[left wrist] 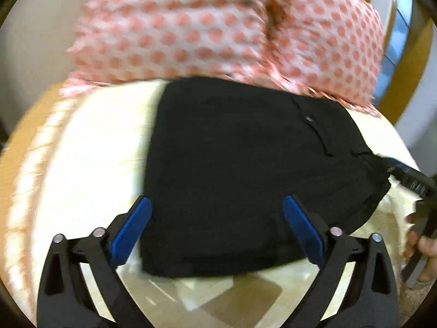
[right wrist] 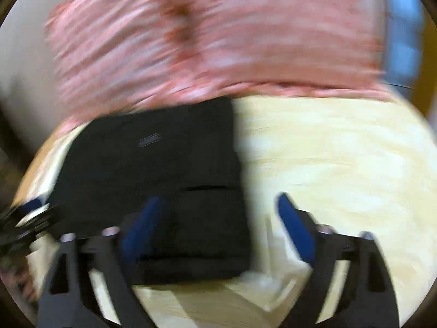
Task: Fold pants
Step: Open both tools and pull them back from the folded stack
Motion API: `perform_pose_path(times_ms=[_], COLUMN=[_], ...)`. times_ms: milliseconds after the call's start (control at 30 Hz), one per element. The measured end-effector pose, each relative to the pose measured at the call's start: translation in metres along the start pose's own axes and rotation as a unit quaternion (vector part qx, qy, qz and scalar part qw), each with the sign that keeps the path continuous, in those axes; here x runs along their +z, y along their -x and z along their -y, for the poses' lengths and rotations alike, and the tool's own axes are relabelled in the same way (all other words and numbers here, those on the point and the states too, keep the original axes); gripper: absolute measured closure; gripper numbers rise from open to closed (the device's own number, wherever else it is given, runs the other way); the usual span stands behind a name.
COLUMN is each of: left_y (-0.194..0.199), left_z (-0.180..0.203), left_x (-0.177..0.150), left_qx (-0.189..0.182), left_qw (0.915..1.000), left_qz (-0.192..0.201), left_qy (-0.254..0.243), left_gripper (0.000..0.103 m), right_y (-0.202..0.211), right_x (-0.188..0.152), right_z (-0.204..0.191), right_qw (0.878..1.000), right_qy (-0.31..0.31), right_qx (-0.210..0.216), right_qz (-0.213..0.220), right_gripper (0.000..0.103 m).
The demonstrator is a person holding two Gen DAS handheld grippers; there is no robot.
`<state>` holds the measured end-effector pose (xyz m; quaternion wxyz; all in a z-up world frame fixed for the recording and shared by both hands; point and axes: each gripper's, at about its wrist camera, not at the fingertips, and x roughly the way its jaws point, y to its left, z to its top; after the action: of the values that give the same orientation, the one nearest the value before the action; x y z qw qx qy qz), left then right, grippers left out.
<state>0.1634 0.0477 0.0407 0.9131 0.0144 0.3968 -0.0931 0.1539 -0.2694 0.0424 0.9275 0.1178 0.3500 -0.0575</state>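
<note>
Black pants (left wrist: 240,169) lie folded into a compact rectangle on a cream cloth-covered table (left wrist: 103,142). My left gripper (left wrist: 218,205) is open, its blue pads spread over the near edge of the pants, holding nothing. In the blurred right wrist view the pants (right wrist: 153,180) lie left of centre. My right gripper (right wrist: 218,205) is open and empty, its left pad (right wrist: 144,224) over the pants and its right pad over bare cloth. The right gripper also shows at the right edge of the left wrist view (left wrist: 409,177), beside the pants' corner.
A person in a pink dotted top (left wrist: 218,27) stands close behind the far table edge. The cream cloth (right wrist: 341,164) stretches right of the pants. A wooden chair frame (left wrist: 396,87) is at the far right.
</note>
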Motion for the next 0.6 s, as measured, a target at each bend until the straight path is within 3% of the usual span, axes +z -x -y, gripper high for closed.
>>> perform_pose_path(times_ms=[67, 133, 367, 600], left_y=[0.019, 0.034, 0.050, 0.047], left_z=[-0.013, -0.022, -0.018, -0.002], left_x=[-0.013, -0.034, -0.091, -0.115], left_qx=[0.045, 0.068, 0.067, 0.068], left_qw=[0.9988, 0.9974, 0.9971, 0.9965], left_qz=[0.018, 0.024, 0.032, 0.029], left_qy=[-0.002, -0.003, -0.014, -0.038], left_gripper=[0.002, 0.002, 0.002, 0.002], right_y=[0.013, 0.023, 0.040, 0.044], right_x=[-0.009, -0.027, -0.097, -0.119], right_z=[0.012, 0.008, -0.057, -0.082], right_qw=[1.000, 1.000, 0.995, 0.991], right_qy=[-0.026, -0.021, 0.091, 0.122], right_qx=[-0.008, 0.001, 0.042, 0.046], right_qz=[0.004, -0.002, 0.001, -0.002], right_gripper=[0.006, 0.004, 0.001, 0.001])
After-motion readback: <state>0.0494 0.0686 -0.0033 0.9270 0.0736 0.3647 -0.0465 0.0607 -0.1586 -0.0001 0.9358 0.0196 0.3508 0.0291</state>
